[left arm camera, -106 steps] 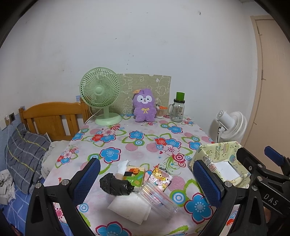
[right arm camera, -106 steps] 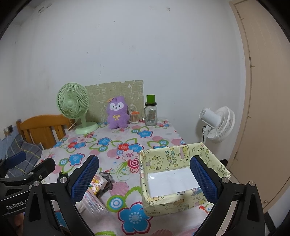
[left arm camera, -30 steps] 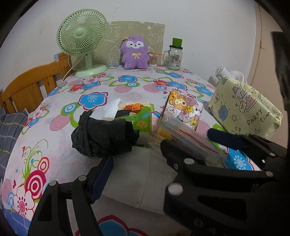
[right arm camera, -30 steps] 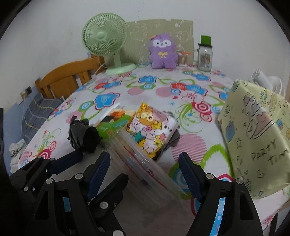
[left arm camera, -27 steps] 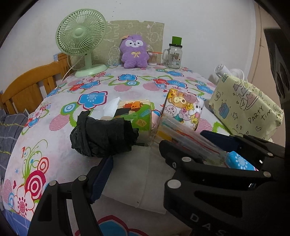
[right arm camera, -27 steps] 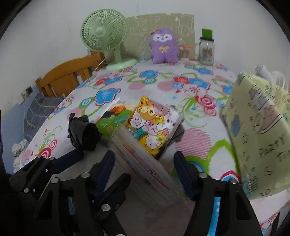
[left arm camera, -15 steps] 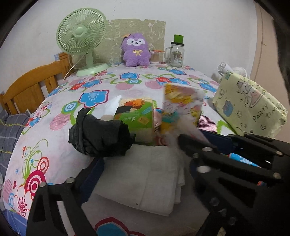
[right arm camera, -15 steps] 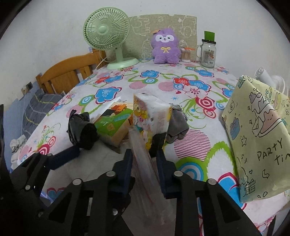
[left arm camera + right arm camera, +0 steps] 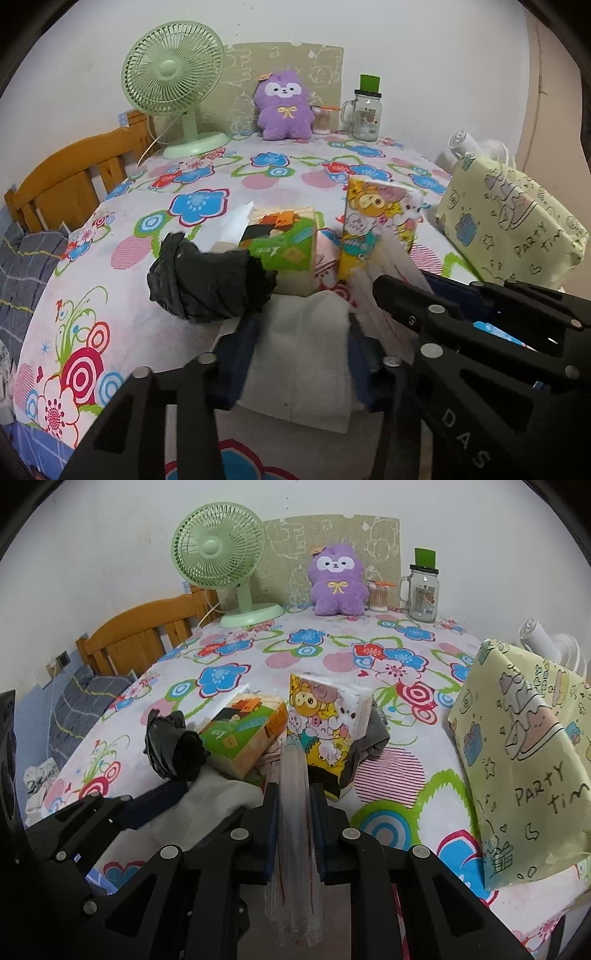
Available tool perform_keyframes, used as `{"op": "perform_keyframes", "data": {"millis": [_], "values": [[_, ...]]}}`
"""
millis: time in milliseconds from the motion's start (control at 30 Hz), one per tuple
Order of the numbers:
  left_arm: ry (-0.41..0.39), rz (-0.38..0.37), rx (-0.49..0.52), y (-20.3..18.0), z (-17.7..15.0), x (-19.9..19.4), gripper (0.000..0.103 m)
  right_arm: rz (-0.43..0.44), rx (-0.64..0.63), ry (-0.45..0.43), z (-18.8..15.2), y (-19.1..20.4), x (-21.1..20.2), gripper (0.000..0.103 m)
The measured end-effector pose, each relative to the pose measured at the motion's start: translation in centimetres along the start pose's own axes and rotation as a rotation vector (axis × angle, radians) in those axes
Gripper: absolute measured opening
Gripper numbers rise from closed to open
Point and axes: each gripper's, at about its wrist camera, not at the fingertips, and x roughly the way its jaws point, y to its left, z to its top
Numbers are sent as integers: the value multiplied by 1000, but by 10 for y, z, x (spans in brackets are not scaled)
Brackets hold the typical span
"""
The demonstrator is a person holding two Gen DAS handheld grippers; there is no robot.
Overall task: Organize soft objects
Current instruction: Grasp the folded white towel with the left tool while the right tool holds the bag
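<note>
Right tongs [image 9: 293, 830] pinch the clear sleeve [image 9: 294, 812]; left tongs [image 9: 295, 354] closing around the white cloth [image 9: 306, 354] at the counter's near edge; next, lift toward the yellow box [image 9: 524, 775].

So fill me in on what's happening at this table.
A person is sorting soft items with handheld tongs. The right tongs are shut on a clear plastic pouch, held upright on its edge. The left tongs are closing around a folded white cloth on the flowered tablecloth. A black bundle, two tissue packs and the yellow fabric box wait nearby.
</note>
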Motion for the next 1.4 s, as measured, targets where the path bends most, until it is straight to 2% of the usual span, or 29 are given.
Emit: {"op": "perform_keyframes", "data": {"millis": [200,267,400,467,533,567,600,633,767,933,1067,1233,1333,1400], "values": [[-9,-22,-6,-5,3,-6,27,-8,7,-26,1,-2,-12,19],[-14,-31,-7,-6,3,-9,20,-7,11,-29,1,-3,-15,20],[-15,-42,-4,-9,4,-12,17,-8,15,-39,1,-4,-19,19],[-8,-26,-2,-9,4,-11,23,-7,16,-37,1,-4,-19,19],[-3,0,-12,-5,4,-9,54,-7,14,-33,0,-3,-19,19],[-3,12,-19,-2,3,-9,62,-6,13,-33,0,-3,-19,19],[0,14,-24,0,3,-8,79,-4,15,-32,0,-3,-18,19],[1,19,-32,3,3,-7,89,-2,17,-32,0,-2,-18,19],[-10,63,-28,10,2,-5,96,-9,5,-20,0,2,-13,19],[39,24,-60,19,-4,10,99,-16,-10,4,-1,8,-4,19],[74,-29,-97,23,-8,19,97,-22,-14,18,-1,11,3,19],[68,-40,-66,16,-8,11,62,-27,-14,25,-2,12,3,19],[66,-43,-80,15,-7,7,50,-17,-4,17,-2,10,0,19],[63,-49,-82,13,-6,4,48,-18,1,10,-1,9,-4,19]]}}
